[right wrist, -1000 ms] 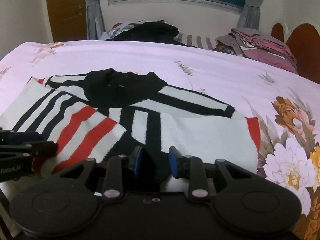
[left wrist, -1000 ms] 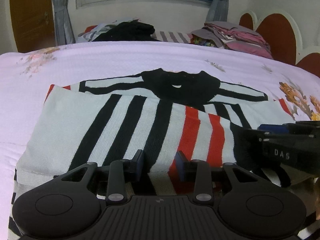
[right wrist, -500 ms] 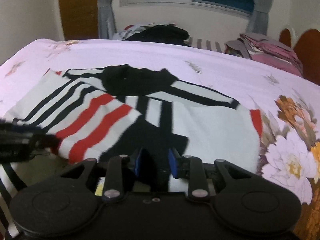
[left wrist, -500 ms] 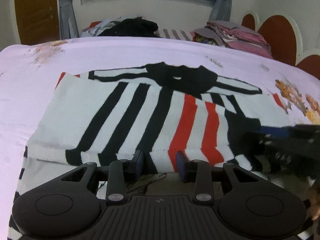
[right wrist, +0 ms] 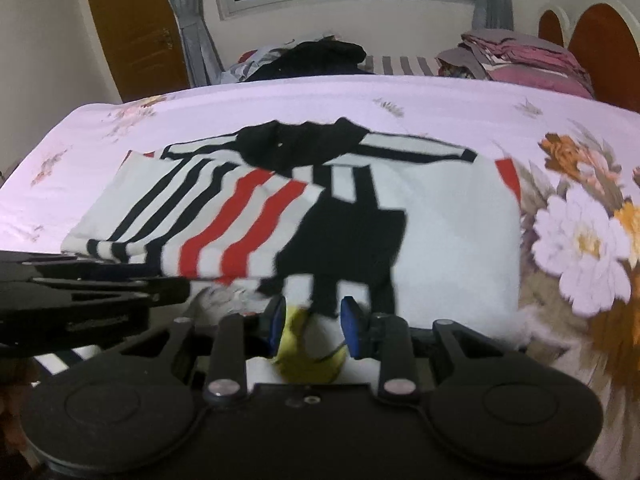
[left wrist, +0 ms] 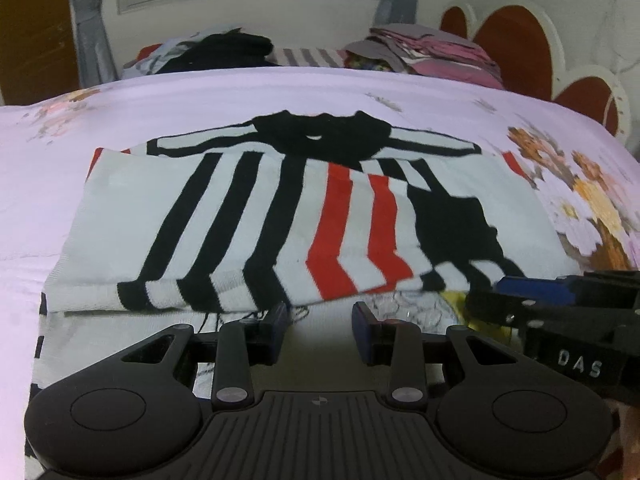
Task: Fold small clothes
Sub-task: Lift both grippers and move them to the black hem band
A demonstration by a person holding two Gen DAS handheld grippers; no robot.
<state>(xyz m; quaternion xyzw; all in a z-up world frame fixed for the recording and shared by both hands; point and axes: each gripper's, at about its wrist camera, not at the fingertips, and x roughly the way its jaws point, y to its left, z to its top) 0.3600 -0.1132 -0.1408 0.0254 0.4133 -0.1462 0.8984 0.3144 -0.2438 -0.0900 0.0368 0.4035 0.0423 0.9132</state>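
Both grippers, left [left wrist: 320, 322] and right [right wrist: 312, 318], have let go, fingers now spread empty, leaving the black-, white- and red-striped knit sweater [left wrist: 280, 224] folded on the floral pink bed [left wrist: 240, 92].

We have drawn both grippers back toward us from the striped sweater [left wrist: 280, 216]. A second ago the left gripper [left wrist: 320, 326] and right gripper [right wrist: 312, 324] each had their fingers over the folded hem; now both stand open and empty just short of that edge. The folded-over flap has dropped flat, and a strip of the lower layer has come into view.
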